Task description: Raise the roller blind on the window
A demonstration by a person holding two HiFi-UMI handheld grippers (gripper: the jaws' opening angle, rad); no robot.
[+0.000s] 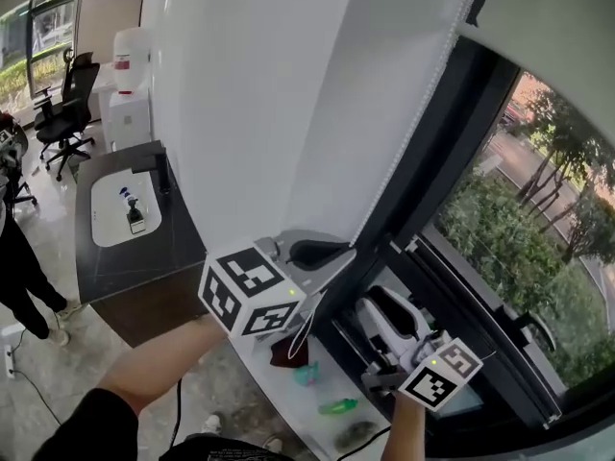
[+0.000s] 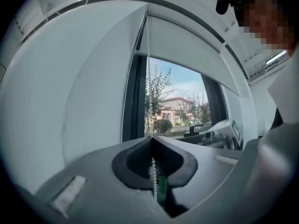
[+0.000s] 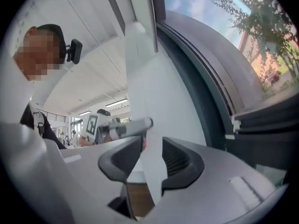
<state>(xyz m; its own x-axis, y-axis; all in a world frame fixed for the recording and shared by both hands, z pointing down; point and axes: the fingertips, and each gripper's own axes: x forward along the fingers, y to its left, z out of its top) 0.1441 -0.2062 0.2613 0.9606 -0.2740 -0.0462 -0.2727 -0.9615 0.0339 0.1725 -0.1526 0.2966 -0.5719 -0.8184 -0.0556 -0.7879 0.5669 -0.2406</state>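
Observation:
The white roller blind (image 1: pixel 553 41) covers the top of the window; trees show through the glass (image 1: pixel 519 238) below it. Its white bead chain (image 1: pixel 415 128) hangs along the dark frame beside the white wall. My left gripper (image 1: pixel 341 253) reaches level to the chain. In the left gripper view this gripper (image 2: pixel 151 139) is shut on the bead chain (image 2: pixel 148 78), which runs straight up from the closed jaws toward the blind (image 2: pixel 187 48). My right gripper (image 1: pixel 382 303) is lower and to the right, by the frame. Its jaws (image 3: pixel 150 146) stand open, and I see no chain between them.
A white sill (image 1: pixel 288 406) below the grippers carries small red, teal and green items. Behind to the left are a dark desk (image 1: pixel 144 257), an office chair (image 1: pixel 62 113) and a standing person (image 1: pixel 19 267). A window handle (image 1: pixel 534 328) sticks out at the lower right.

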